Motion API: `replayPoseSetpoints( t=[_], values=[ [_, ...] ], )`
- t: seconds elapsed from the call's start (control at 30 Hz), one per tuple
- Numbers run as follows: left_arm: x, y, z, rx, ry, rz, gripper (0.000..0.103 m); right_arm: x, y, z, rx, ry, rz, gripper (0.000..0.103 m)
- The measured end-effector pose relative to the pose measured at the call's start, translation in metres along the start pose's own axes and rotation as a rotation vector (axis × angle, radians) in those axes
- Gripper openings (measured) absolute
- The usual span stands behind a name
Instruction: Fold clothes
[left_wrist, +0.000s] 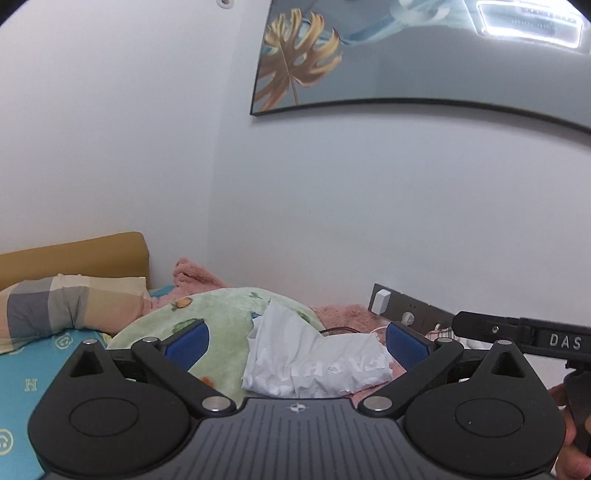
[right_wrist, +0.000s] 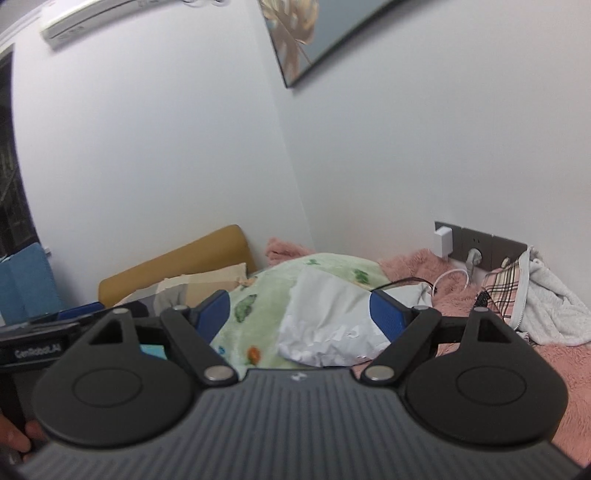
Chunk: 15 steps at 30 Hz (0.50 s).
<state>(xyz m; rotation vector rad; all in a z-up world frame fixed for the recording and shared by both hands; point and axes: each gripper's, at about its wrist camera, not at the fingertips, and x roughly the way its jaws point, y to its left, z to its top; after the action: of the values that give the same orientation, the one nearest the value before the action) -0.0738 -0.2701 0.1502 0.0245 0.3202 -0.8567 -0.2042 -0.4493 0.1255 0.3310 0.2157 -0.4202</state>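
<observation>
White garment crumpled on green blanket, straight ahead of both released claws, left claw and right claw alike empty, neither plainly nearer.

We hold the left claw nearly level, tipped a little downward, its blue pads spread wide with nothing pinched between them. The right claw sits at much the same tilt, its jaws also apart and empty. In the left view the right claw shows at the right edge, with our hand gripping its handle. In the right view, fingers show at the lower left.
</observation>
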Motion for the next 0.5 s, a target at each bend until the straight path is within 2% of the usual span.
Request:
replayPoseSetpoints(
  t=[0.2, 0.5],
  values=[
    [-0.026, 0.009, -0.010, 0.021, -0.036, 0.050, 0.103, -0.017, 0.024, -0.021, -0.037, -0.031, 0.020, 0.084],
    [-0.042, 0.024, -0.036, 0.037, -0.048, 0.090, 0.103, -0.012, 0.041, -0.046, -0.089, -0.062, 0.007, 0.084]
  ],
)
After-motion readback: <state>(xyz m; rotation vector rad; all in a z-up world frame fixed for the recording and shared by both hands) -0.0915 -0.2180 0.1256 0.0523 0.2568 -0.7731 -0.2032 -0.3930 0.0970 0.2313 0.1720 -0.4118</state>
